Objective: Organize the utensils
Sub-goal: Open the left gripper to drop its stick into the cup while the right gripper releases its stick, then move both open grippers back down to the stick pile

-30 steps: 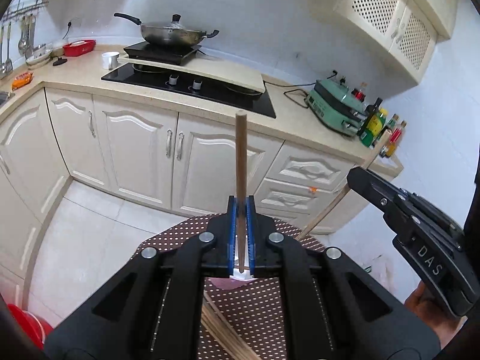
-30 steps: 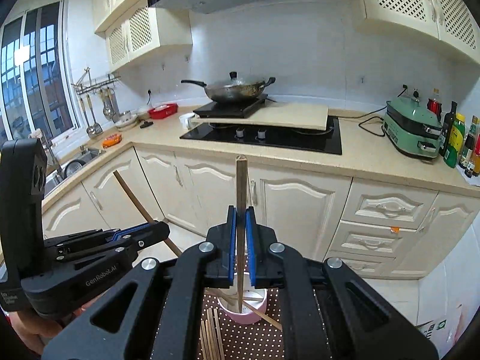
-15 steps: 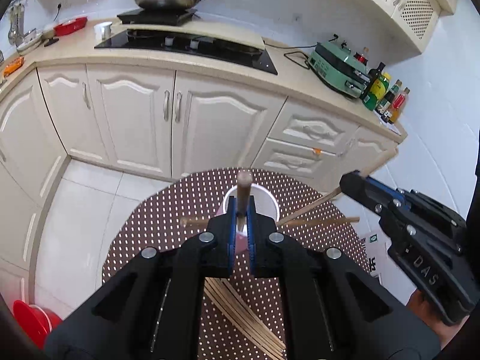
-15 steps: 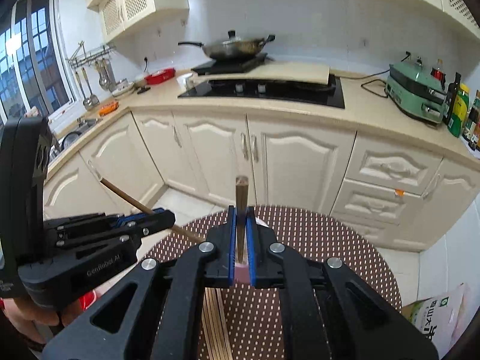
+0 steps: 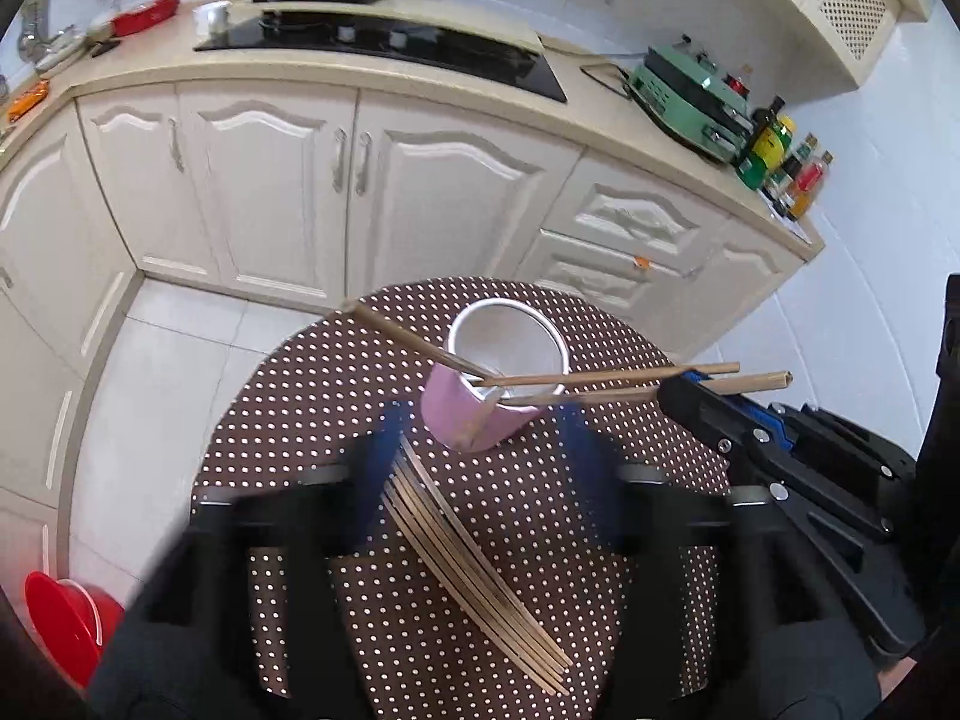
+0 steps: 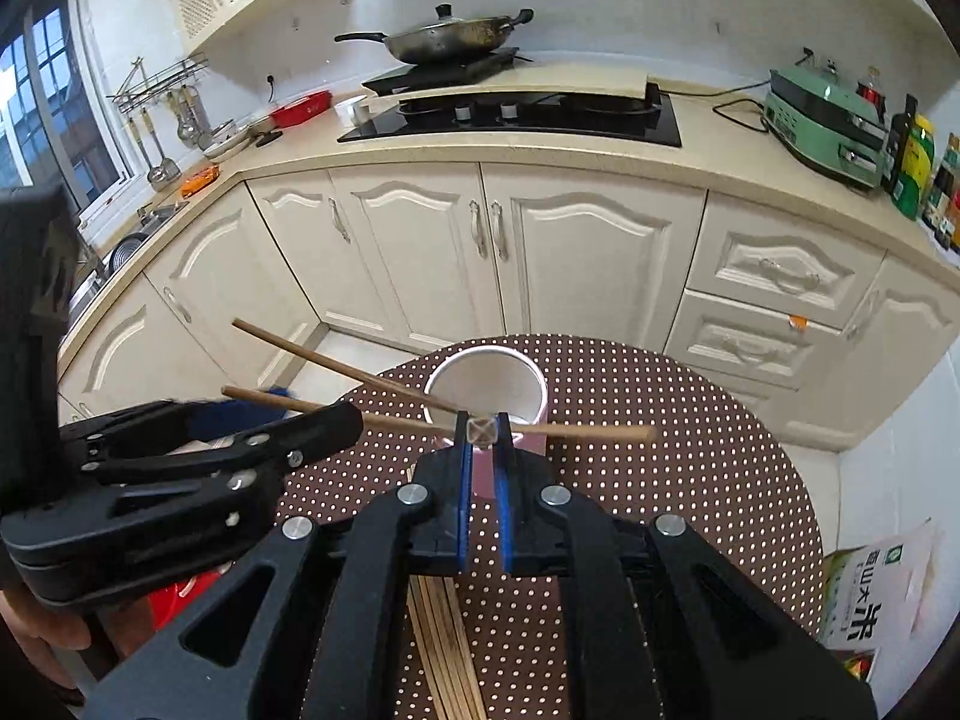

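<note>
A pink cup (image 5: 480,420) with a white inside stands on the round dotted table (image 5: 288,420). Chopsticks lean out of it to the left (image 5: 408,342) and to the right (image 5: 612,377). My left gripper (image 5: 480,459) hovers just before the cup, blurred, its jaws opening. A foreshortened chopstick (image 5: 480,423) lies between its fingers, free of both pads. My right gripper (image 6: 483,438) is shut on a chopstick (image 6: 483,431) seen end-on, above the cup's (image 6: 486,384) near rim. It also shows from the left wrist view as right gripper (image 5: 690,390). A bundle of chopsticks (image 5: 474,558) lies flat on the table.
Cream kitchen cabinets (image 6: 420,252) and a counter with a hob (image 6: 516,120) stand behind the table. A red basin (image 5: 60,618) sits on the floor at the left. A printed bag (image 6: 870,594) lies on the floor at the right.
Both grippers have tipped down and sunk toward the cup. The left gripper's jaws have parted and its chopstick is no longer pinched. The right gripper still pinches its chopstick.
</note>
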The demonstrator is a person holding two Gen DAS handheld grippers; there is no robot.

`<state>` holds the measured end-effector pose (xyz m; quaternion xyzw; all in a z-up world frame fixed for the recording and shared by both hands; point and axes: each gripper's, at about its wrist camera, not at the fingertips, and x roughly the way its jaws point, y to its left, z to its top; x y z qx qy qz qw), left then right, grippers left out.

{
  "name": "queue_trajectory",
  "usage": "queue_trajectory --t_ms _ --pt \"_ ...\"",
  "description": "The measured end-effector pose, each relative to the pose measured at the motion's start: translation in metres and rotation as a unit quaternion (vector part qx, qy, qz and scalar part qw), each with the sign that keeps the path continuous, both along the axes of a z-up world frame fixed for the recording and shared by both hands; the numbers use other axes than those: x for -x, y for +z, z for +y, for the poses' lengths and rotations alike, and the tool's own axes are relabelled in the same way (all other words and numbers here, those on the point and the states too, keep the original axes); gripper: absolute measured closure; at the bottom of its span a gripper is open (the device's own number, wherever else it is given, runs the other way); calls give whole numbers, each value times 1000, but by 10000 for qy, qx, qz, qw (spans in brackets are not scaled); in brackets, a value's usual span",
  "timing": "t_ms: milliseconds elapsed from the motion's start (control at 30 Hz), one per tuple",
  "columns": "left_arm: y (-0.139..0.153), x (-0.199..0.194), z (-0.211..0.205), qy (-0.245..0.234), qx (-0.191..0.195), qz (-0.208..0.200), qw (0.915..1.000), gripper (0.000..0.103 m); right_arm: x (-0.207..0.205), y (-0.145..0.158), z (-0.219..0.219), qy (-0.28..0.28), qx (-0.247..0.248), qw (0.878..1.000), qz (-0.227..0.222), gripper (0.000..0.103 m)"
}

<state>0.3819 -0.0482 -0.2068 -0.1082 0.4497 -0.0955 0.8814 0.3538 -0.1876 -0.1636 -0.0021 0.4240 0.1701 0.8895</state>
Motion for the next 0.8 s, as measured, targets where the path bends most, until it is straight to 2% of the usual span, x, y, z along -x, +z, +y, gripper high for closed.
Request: queue_trajectory --t_ms 67,200,267,500,667,800 --pt "1 3 2 -18 67 12 10000 43 1 0 -1 -41 -27 10000 40 96" --pt "-1 9 9 35 37 29 10000 43 6 1 -3 -118 -89 9999 76 83" --pt "-2 13 13 67 43 37 10000 43 11 1 -3 -116 -90 9999 60 80" --pt "-13 30 25 115 106 53 9999 43 31 -2 -3 -36 -66 10000 48 80" --pt "-41 40 32 187 169 361 9990 42 47 -17 -1 142 27 9998 120 80" --pt "-73 43 30 201 128 762 9968 42 53 -43 -1 152 110 9991 385 80"
